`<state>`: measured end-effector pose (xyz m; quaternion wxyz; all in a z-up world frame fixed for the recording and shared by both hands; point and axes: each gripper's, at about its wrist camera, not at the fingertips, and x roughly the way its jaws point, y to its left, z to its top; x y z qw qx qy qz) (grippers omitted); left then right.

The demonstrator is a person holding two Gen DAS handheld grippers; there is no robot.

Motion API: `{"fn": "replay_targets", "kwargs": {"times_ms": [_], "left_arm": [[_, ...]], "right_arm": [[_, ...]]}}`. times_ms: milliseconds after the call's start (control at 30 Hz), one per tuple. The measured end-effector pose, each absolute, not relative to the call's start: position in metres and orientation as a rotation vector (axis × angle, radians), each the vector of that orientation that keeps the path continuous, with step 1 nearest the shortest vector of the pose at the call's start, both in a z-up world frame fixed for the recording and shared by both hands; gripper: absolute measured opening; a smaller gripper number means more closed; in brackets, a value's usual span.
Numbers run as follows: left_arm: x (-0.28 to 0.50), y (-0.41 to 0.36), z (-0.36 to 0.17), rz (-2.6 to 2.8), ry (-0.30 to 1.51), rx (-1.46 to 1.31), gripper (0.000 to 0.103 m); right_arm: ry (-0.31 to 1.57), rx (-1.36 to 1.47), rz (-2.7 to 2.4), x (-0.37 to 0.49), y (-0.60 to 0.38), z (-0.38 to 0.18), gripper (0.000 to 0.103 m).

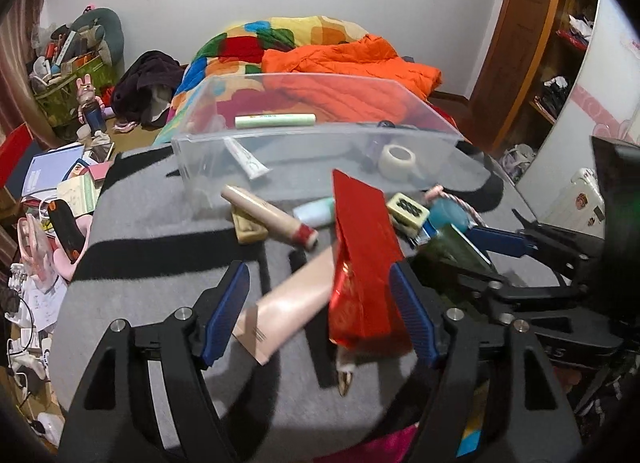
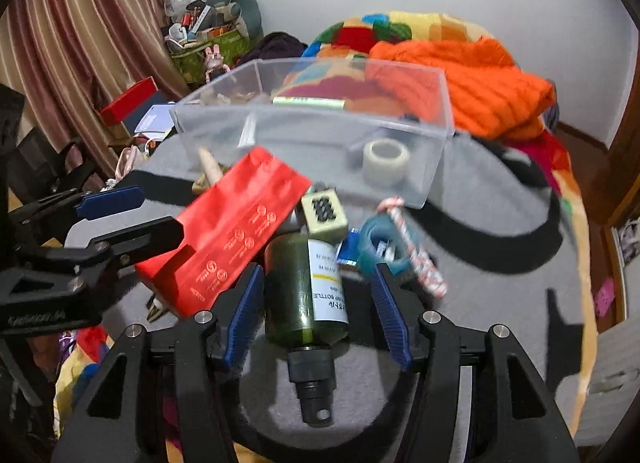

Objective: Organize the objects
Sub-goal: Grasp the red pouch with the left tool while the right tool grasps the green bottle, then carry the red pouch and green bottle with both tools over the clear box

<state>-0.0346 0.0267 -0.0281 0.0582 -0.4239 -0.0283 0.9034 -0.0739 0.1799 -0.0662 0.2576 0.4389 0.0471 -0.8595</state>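
A clear plastic bin stands at the back of a grey cloth surface, holding a tape roll, a white tube and a green stick. My left gripper is open around a red foil packet that leans against its right finger. A pink tube lies under it. My right gripper is open around a dark green bottle lying with its cap toward me.
Loose items lie before the bin: a beige tube with red cap, a cream dice-like block, a teal ring and a striped stick. A bed with orange quilt is behind; clutter covers the floor at left.
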Motion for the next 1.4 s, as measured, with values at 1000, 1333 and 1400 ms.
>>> {"fn": "replay_targets", "kwargs": {"times_ms": [1000, 1333, 1400], "left_arm": [[-0.031, 0.058, -0.043, 2.777, 0.08, -1.23, 0.06], [-0.02, 0.038, -0.001, 2.73, -0.076, -1.115, 0.024], [-0.023, 0.032, 0.0, 2.725, -0.102, -1.106, 0.024]], "right_arm": [[0.006, 1.138, -2.399, -0.054, 0.223, -0.049, 0.038], [-0.031, 1.082, -2.405, -0.065, 0.216, -0.033, 0.038], [-0.036, 1.066, -2.408, -0.067, 0.214, -0.029, 0.038]]}}
